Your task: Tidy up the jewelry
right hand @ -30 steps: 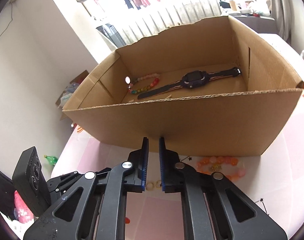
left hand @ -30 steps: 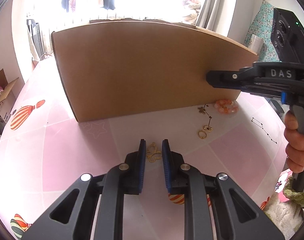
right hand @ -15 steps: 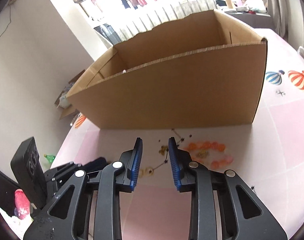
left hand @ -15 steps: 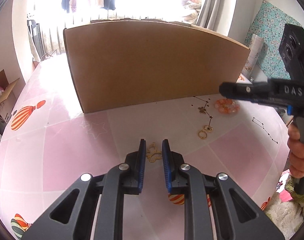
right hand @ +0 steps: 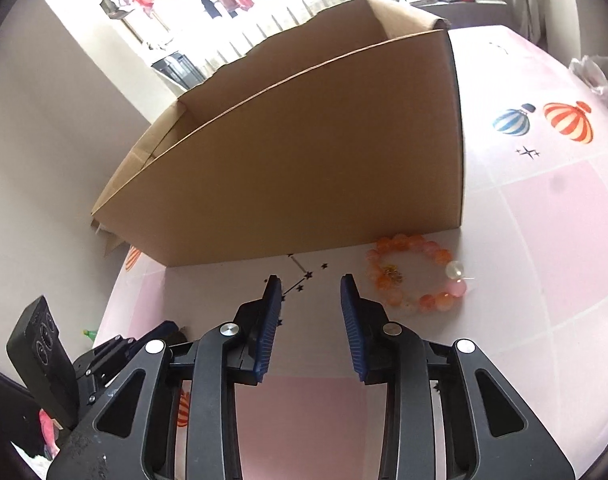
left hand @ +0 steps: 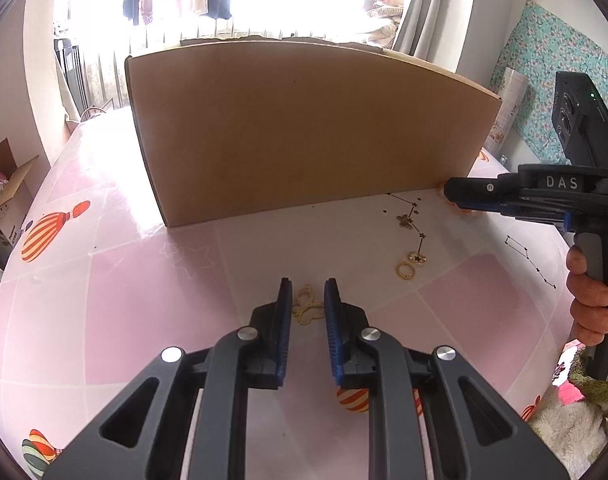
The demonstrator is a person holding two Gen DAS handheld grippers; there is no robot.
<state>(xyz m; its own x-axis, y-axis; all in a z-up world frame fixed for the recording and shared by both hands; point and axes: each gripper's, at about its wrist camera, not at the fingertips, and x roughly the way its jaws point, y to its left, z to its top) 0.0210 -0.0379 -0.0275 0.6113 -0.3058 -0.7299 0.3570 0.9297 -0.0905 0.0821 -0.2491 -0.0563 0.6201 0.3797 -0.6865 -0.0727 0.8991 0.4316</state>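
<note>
A brown cardboard box [left hand: 304, 128] stands on the pink table; it also shows in the right wrist view [right hand: 304, 168]. My left gripper [left hand: 308, 286] is open, low over the table, with a small gold chain piece [left hand: 306, 306] lying between its fingers. Two gold rings [left hand: 411, 265] and a butterfly pendant [left hand: 404, 220] lie to its right. My right gripper [right hand: 310, 282] is open and empty, low over the table in front of the box. An orange bead bracelet [right hand: 414, 274] lies just right of it. The right gripper also shows in the left wrist view [left hand: 456, 194].
The table [left hand: 104, 300] has a pink cloth with balloon prints [right hand: 568, 120]. An open carton [left hand: 8, 188] sits beyond the table's left edge. A fluffy rug [left hand: 572, 432] lies below the right edge. White plastic [right hand: 600, 76] sits far right.
My right gripper has come down from above the box to the table in front of it and its jaws have opened wide. My left gripper has stayed over the gold chain.
</note>
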